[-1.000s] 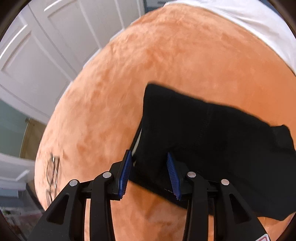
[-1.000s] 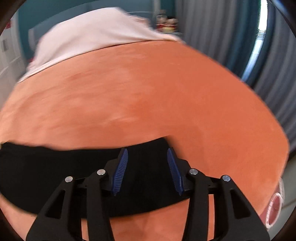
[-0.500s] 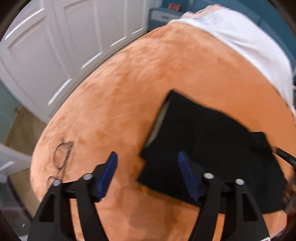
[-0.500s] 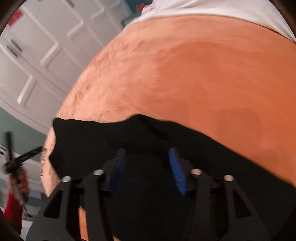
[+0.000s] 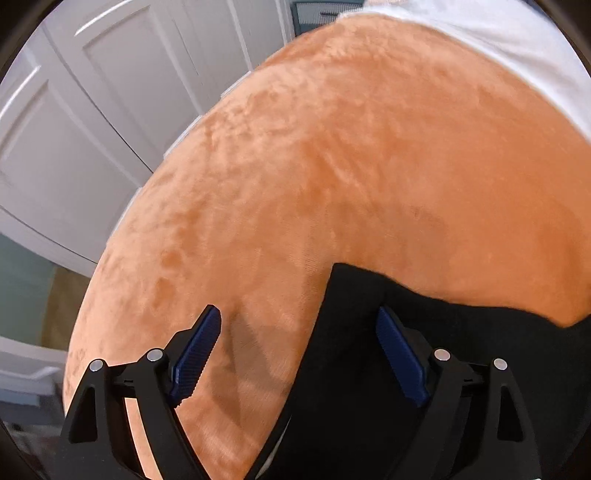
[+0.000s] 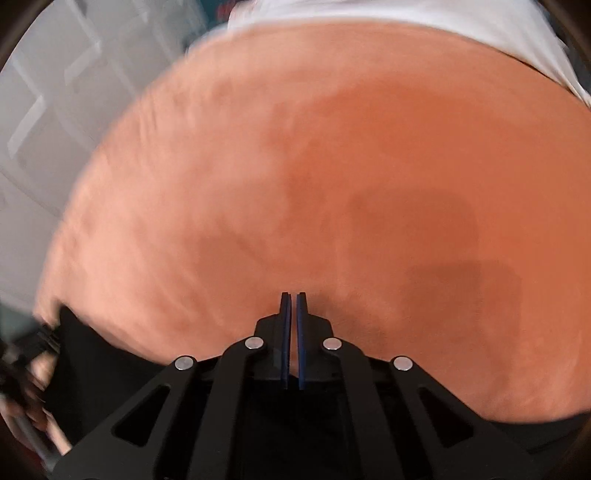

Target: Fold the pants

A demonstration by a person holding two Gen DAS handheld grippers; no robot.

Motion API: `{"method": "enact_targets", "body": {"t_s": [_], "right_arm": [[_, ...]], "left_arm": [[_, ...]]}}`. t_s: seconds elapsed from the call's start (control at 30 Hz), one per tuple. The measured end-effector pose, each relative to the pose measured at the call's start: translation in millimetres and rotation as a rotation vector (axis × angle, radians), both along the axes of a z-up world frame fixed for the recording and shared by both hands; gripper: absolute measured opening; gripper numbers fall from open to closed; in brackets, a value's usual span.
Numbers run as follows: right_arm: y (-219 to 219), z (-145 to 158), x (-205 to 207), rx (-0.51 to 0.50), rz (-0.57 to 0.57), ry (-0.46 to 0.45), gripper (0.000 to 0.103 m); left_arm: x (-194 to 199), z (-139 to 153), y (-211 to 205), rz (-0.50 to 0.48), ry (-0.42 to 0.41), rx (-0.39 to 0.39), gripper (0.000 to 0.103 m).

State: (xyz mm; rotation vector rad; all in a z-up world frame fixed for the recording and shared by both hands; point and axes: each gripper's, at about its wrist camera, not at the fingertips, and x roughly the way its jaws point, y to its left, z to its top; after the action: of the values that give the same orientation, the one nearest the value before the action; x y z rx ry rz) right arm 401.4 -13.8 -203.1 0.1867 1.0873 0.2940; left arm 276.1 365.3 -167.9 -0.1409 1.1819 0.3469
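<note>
The black pants lie on an orange plush bed cover. In the left wrist view my left gripper is wide open, straddling the pants' left corner: the right finger is over the cloth, the left over bare cover. In the right wrist view my right gripper has its blue pads almost together. Black cloth lies below and behind the fingers; whether any is pinched is unclear. The pants' far end shows at the lower left, beside the hand holding the other gripper.
White panelled doors stand left of the bed. A white sheet or pillow covers the far end of the bed, also in the right wrist view. The bed edge curves down at the left.
My right gripper has shut from open. My left gripper has opened wider and come down lower and nearer over the pants' corner. The glasses seen earlier at the left are out of view.
</note>
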Motion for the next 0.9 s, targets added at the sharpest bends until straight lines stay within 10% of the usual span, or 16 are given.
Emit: {"method": "enact_targets", "body": {"t_s": [0.23,0.37,0.47,0.6,0.8,0.9], "right_arm": [[-1,11,-81,-0.04,0.194,-0.004,0.005],[21,-31,-35,-0.107,0.191,0.045,0.0],[17,-8,-13,-0.055,0.102,0.039,0.002],[5,30,-41,-0.083,0.114,-0.073,0.003],[26,-23,-15,-0.194,0.152,0.018,0.0],[21,3,-1,-0.056,0.078,0.008,0.004]], "left_arm": [[-65,31,-28,-0.063,-0.052,0.052,0.083],[-74,-3,-45,-0.062,0.057,0.129,0.083],[-81,-8,-46,-0.05,0.039,0.156,0.088],[-84,-9,-36,-0.049,0.05,0.125,0.092],[-110,-2,-18,0.046,0.032,0.016,0.097],[-118,18,-13,0.068,-0.01,0.035,0.094]]}}
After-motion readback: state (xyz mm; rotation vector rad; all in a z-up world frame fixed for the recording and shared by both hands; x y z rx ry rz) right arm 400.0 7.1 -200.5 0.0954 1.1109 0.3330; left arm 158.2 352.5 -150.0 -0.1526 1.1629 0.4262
